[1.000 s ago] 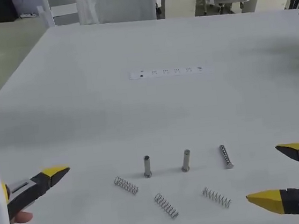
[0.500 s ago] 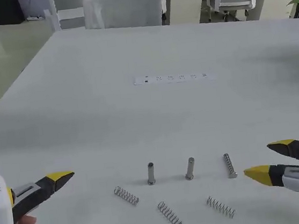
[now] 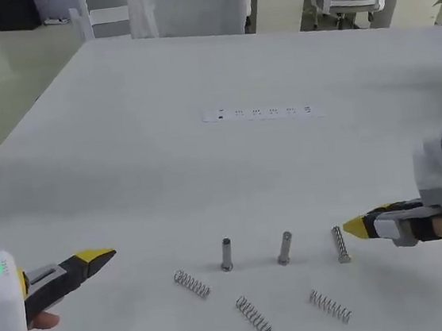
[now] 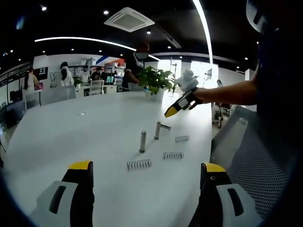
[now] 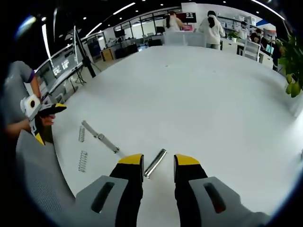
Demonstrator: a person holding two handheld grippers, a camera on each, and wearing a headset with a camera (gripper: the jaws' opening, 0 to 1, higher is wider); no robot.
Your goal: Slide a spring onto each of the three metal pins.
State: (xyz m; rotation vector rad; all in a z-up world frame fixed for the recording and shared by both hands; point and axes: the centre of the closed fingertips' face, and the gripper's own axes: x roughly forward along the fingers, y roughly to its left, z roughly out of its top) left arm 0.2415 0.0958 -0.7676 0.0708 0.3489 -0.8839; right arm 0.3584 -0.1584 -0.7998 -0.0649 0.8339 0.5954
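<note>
Head view: three pins (image 3: 285, 248), three springs (image 3: 252, 315); left gripper (image 3: 144, 300) gapes, right gripper (image 5: 158, 161) parted at one pin.

Left hand-held gripper (image 3: 141, 301) partly off-frame

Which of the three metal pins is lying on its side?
The rightmost silver metal pin, at the right gripper's tips; the other two pins stand upright.

Bright even ceiling light, soft shadows, fisheye-warped edges, slight blur
</note>
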